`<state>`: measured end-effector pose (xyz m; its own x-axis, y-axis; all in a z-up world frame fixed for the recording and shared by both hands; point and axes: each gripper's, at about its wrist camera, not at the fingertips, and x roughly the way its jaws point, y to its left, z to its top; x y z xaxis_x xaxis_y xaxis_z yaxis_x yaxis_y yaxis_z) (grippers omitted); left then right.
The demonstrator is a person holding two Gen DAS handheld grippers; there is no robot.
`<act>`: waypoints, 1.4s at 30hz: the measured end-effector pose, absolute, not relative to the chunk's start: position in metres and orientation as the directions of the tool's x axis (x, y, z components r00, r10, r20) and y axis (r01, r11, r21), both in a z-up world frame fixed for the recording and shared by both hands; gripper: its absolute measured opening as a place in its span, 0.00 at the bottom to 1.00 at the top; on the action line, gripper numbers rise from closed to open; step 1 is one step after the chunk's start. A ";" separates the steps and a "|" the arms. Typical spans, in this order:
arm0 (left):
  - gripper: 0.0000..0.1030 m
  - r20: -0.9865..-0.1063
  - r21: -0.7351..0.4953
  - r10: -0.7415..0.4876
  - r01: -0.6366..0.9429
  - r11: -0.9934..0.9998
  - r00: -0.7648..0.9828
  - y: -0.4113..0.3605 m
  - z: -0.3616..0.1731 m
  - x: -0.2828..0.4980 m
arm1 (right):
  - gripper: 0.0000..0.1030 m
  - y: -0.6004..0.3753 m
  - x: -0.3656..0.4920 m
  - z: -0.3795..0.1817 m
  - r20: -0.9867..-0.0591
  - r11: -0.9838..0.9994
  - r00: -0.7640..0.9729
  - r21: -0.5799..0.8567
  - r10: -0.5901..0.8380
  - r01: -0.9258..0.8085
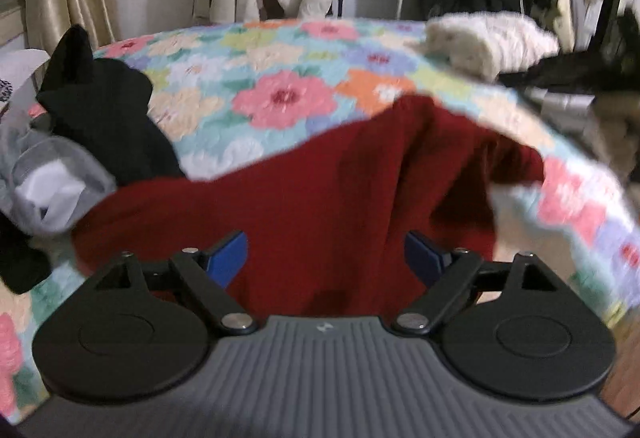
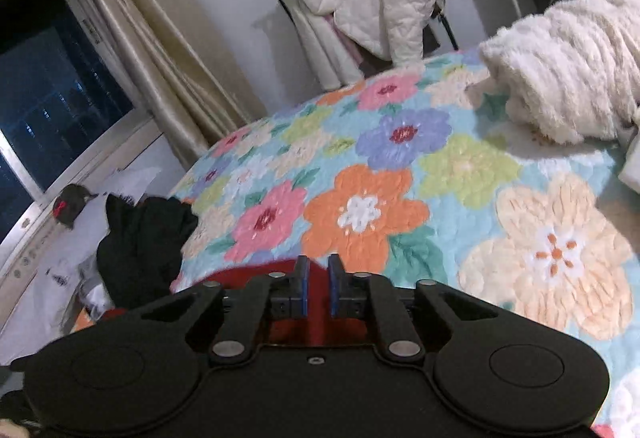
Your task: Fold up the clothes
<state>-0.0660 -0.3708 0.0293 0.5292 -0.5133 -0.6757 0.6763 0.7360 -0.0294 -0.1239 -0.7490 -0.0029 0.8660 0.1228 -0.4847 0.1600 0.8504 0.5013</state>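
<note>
Left wrist: my left gripper (image 1: pixel 325 258) has fingers spread wide over the red garment (image 1: pixel 304 205) lying on the floral bed quilt (image 1: pixel 280 77). Right wrist: right gripper (image 2: pixel 318 286) fingers pinch the garment's edge, w/ black clothes (image 2: pixel 140 238) at bed's left edge.

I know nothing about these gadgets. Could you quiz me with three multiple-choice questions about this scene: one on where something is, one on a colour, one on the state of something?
1. Where does the fluffy white blanket lie?
A. on the floor
B. on the flowered bedspread, at its far right
C. on the clothes rack

2. What colour is the garment in front of the left gripper?
A. dark red
B. yellow
C. green

3. How do the left gripper's jaws stand?
A. pressed shut
B. wide apart
C. out of view

Answers: 1 B, the right camera shows it resting on the bedspread. 2 A, dark red cloth fills the left camera's middle. 3 B, the blue pads stand far apart with the cloth between them.
</note>
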 end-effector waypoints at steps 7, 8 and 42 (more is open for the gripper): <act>0.95 -0.702 -0.018 -0.460 0.631 0.775 0.544 -0.374 0.015 -0.068 | 0.59 -0.719 -0.148 0.000 -0.502 0.909 0.839 0.416 0.210 0.022; 1.00 -0.705 -0.019 -0.453 0.624 0.781 0.546 -0.376 0.013 -0.067 | 0.64 -0.716 -0.147 -0.002 -0.493 0.894 0.835 0.449 0.243 0.005; 0.57 -0.673 0.055 -0.494 0.703 0.709 0.551 -0.441 0.032 -0.089 | 0.12 -0.746 -0.204 0.036 -0.355 0.910 0.908 0.259 -0.223 0.324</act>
<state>-0.0887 -0.4408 0.0321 0.5513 -0.4937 -0.6725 0.7027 0.7093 0.0553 -0.2042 -0.7458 0.0360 0.9080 -0.2227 -0.3548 0.3242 0.9099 0.2587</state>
